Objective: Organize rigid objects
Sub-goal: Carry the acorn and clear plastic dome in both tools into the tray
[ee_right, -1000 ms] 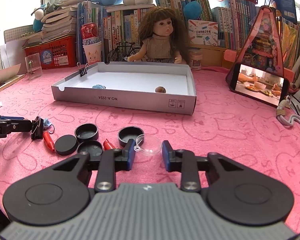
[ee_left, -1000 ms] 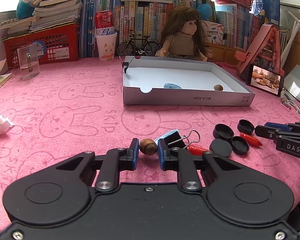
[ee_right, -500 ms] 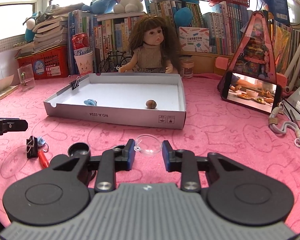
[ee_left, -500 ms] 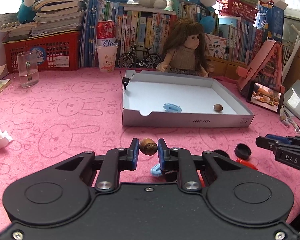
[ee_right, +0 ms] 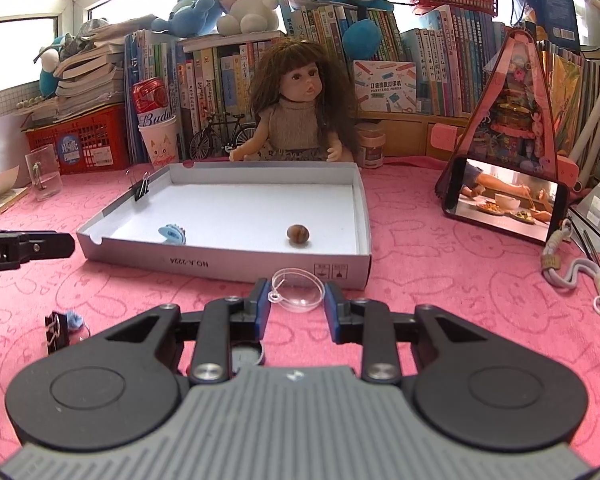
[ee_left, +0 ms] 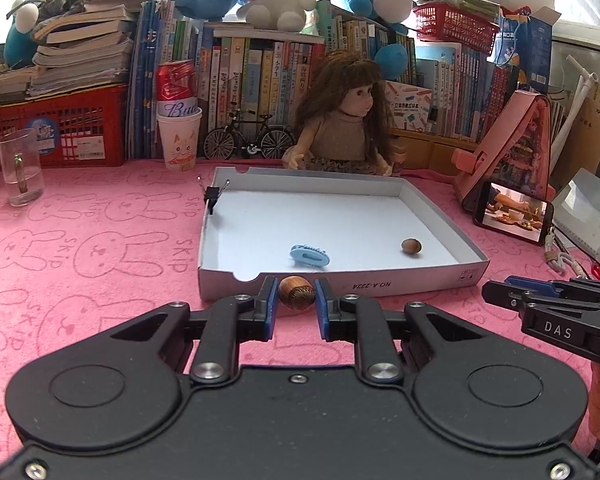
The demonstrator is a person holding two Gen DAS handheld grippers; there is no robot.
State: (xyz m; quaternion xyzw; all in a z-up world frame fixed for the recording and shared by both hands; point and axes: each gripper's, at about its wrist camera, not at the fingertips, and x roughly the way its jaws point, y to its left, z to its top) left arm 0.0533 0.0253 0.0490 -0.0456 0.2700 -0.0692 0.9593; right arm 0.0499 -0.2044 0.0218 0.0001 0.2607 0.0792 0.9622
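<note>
Two brown, rounded nuts show: one nut in the box [ee_left: 411, 246] lies on the white floor of the shallow white cardboard box [ee_left: 340, 285], towards its right side, and the held nut [ee_left: 296, 292], glossy with a ribbed cap, sits pinched between the blue pads of the left gripper [ee_left: 296, 300], just before the box's near wall. That gripper's jaws stand narrow, clamped on the nut's two sides.

The box holds three things in all: the one nut, one small light-blue plastic comb-like clip [ee_left: 309, 255] near the front wall, and one black metal binder clip [ee_left: 213, 195] fastened on the left wall's rim.

The right gripper [ee_right: 297, 299] has its jaws a little wider, closed on one clear round plastic dome lid [ee_right: 298, 290], thin and see-through, with a small loop tab at its left edge; it hangs just before the box's front wall.

On the pink bunny-printed towel cloth [ee_right: 440, 272], a second black binder clip [ee_right: 58, 330] lies at the left beside a small blue fuzzy scrap [ee_right: 74, 318]. One long-haired doll in a knit top [ee_right: 298, 116] sits behind the box, and one phone [ee_right: 504, 200] leans at the right, its screen lit.
</note>
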